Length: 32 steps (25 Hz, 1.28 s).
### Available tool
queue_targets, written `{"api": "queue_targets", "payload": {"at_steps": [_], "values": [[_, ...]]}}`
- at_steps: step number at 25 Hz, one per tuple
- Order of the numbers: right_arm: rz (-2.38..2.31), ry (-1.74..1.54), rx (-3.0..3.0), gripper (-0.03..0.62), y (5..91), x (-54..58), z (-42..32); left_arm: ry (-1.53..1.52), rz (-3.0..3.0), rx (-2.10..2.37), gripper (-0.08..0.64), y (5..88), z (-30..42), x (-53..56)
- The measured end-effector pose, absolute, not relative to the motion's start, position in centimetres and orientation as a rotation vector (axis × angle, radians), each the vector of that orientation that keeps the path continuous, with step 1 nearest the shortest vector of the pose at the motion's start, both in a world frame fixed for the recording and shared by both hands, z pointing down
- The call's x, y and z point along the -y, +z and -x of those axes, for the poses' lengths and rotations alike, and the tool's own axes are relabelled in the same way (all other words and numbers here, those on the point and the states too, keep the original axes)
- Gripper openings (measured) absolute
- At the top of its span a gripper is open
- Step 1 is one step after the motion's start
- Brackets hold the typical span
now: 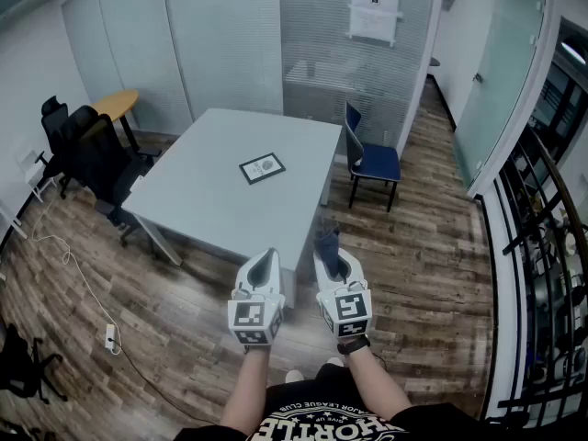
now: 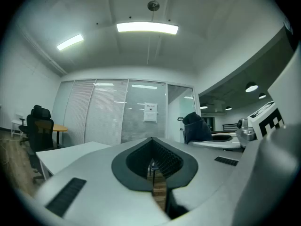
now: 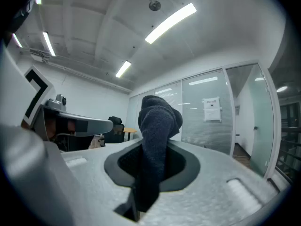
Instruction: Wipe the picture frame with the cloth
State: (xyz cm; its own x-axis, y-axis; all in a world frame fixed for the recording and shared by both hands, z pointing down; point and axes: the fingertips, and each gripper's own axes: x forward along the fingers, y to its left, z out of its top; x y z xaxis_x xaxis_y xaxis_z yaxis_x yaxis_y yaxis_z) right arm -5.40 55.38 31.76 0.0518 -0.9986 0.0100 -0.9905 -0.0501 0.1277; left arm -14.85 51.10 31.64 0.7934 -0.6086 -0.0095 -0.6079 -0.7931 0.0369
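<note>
A small black picture frame [image 1: 262, 168] lies flat on the grey table [image 1: 211, 200], well ahead of both grippers. My right gripper [image 1: 329, 246] is shut on a dark blue cloth [image 1: 327, 243], which sticks up from between its jaws [image 3: 157, 126]. Beside it my left gripper [image 1: 266, 260] is shut with nothing in it; its jaws meet in the left gripper view [image 2: 153, 166]. Both grippers are held up in front of the table's near edge, pointing forward. The cloth [image 2: 195, 126] also shows at the right of the left gripper view.
A blue chair [image 1: 372, 159] stands at the table's right side. Black office chairs [image 1: 92, 159] and a round wooden table [image 1: 115, 104] are at the left. Glass walls close the room behind, a railing [image 1: 537, 274] runs along the right. A power strip [image 1: 111, 338] lies on the floor.
</note>
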Motion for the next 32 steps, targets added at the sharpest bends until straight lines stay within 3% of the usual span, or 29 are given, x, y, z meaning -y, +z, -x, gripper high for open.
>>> {"api": "queue_targets", "payload": {"at_steps": [15,32], "values": [[-2.177,-0.008,2.126,0.069,33.2,-48.8,3.1,0.015,-2.893,1.001,0.005,33.2,11.4,-45.6],[-1.975,0.025,2.411,0.069,31.1,-28.7,-9.1,0.038,-2.875,1.233,0.005,30.2,-2.3,-27.7]]}}
